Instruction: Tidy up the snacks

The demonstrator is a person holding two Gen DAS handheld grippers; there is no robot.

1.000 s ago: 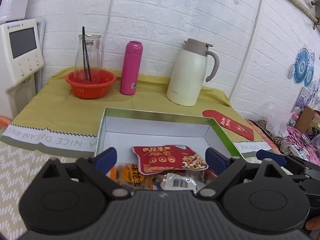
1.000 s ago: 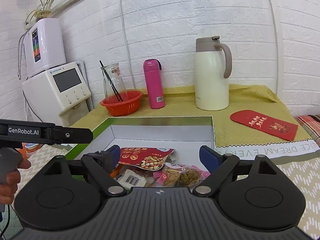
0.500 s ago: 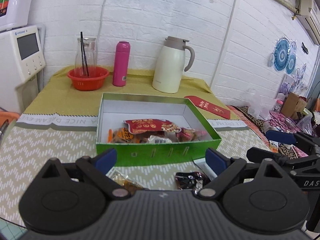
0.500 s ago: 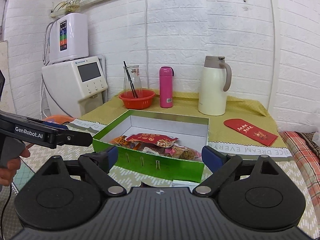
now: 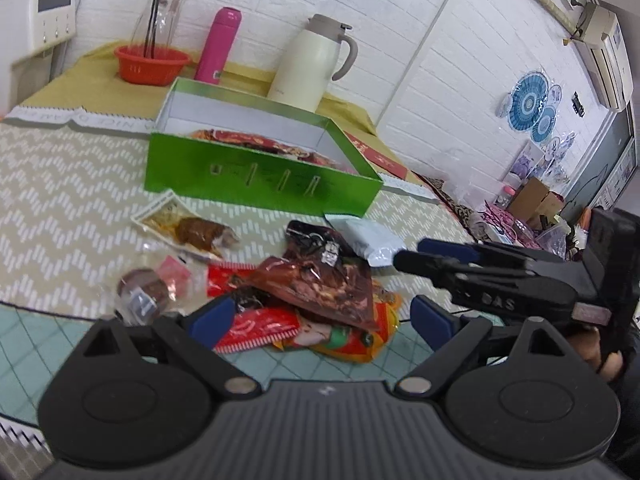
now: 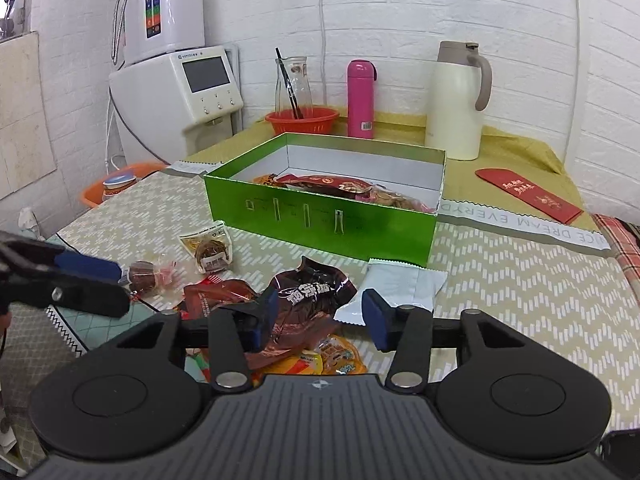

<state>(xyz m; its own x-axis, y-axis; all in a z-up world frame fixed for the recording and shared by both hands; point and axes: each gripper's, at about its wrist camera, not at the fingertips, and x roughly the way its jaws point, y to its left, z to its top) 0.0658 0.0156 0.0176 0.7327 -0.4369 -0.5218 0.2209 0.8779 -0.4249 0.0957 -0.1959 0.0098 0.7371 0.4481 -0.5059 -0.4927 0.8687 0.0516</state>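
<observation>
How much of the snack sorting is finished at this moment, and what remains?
Done: several packets already lie in the green box. In hand: nothing; the right gripper, jaws just closing, hangs open over the dark brown packet, and the left gripper is open. Left: the white packet and the other loose snacks outside the box.

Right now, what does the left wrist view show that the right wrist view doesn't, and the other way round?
Only the left wrist view: blue wall plates and a cluttered corner at the far right.

Only the right wrist view: a white purifier above the dispenser, and an orange basin beside the table.

Both: the green box holding snacks, loose packets in front of it, the white packet, red bowl, pink bottle, cream jug.
</observation>
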